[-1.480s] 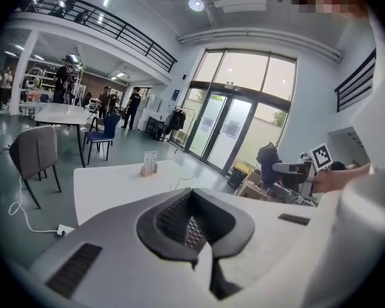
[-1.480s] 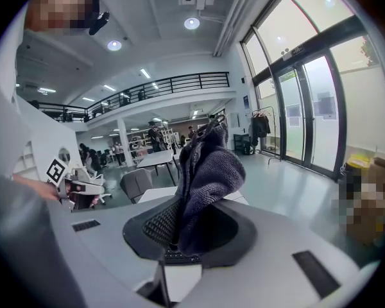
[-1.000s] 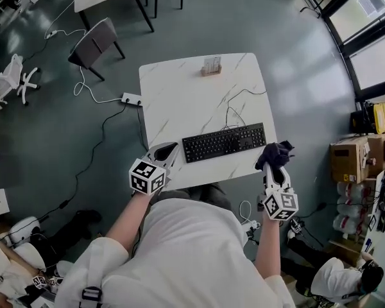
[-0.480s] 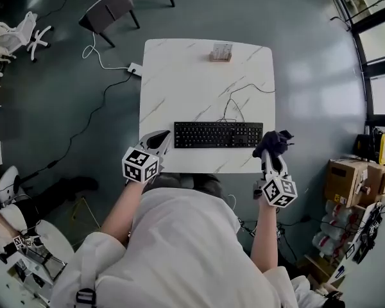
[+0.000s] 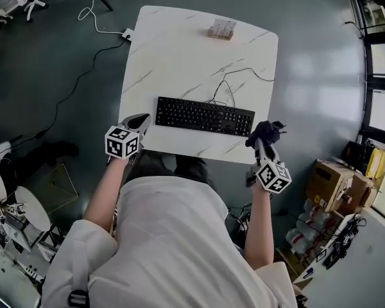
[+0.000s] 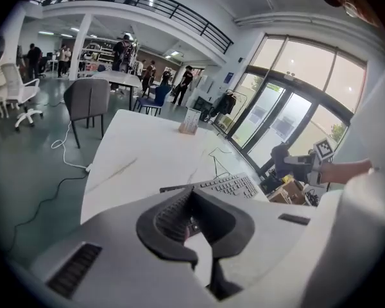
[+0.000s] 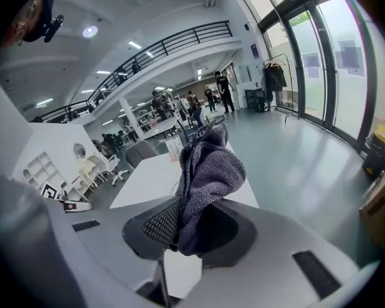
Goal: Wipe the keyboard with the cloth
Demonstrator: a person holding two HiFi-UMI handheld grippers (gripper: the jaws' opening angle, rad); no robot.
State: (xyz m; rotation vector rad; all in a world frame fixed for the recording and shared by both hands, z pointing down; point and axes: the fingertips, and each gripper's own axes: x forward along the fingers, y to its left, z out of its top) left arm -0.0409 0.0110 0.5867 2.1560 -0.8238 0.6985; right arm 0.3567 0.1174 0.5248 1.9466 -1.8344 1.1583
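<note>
**A:** Where is the keyboard (image 5: 205, 116)?

**B:** It lies flat on the white marble table (image 5: 179, 50), close to the edge nearest me and slightly slanted. Its cable (image 5: 234, 79) runs in loops across the tabletop behind it.

**A:** And the cloth (image 5: 264, 133)?

**B:** It is dark grey and bunched up. My right gripper (image 5: 262, 144) has its jaws clamped on the cloth, which stands up out of them. The bundle sits just beside the keyboard's right end, near the table's corner. I can't tell whether it touches the keys.

**A:** What about your other hand?

**B:** My left gripper (image 5: 140, 119) has its jaws pressed together with nothing between them. It is at the table's near left corner, just beside the keyboard's left end but apart from it.

**A:** Is anything else on the table?

**B:** A small box (image 5: 222, 29) stands at the far edge, well apart from the keyboard.
</note>
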